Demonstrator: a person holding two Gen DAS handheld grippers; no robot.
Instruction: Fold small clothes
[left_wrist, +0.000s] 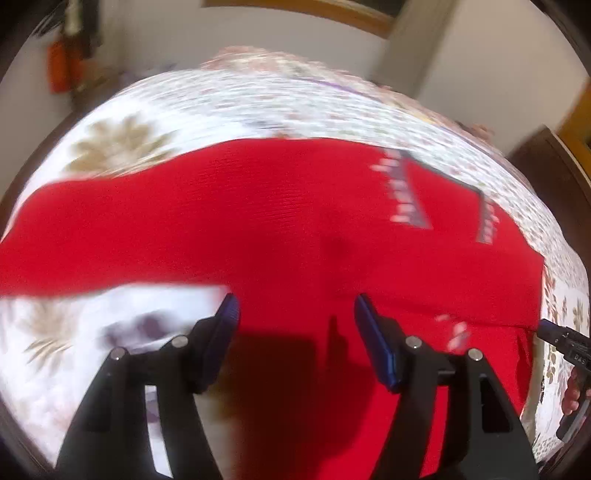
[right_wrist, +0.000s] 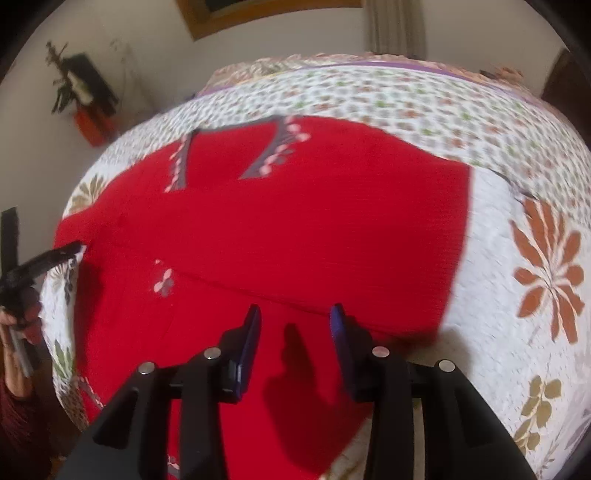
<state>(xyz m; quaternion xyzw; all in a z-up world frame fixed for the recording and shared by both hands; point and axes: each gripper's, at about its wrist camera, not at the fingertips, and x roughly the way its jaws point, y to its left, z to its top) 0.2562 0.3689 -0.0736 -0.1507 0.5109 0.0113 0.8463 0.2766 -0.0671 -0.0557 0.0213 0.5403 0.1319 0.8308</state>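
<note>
Both empty, left gripper wide apart, right gripper apart, above red garment

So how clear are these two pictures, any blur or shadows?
Left wrist view: bedspread smeared by motion blur, claw shadow dark on the red garment. Right wrist view: milder blur, claw shadow on the cloth; both bulge from the fisheye.

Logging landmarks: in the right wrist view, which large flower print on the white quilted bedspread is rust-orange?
The rust-orange flower print lying right of the red knitted garment; the olive flower prints elsewhere are duller and greenish.
</note>
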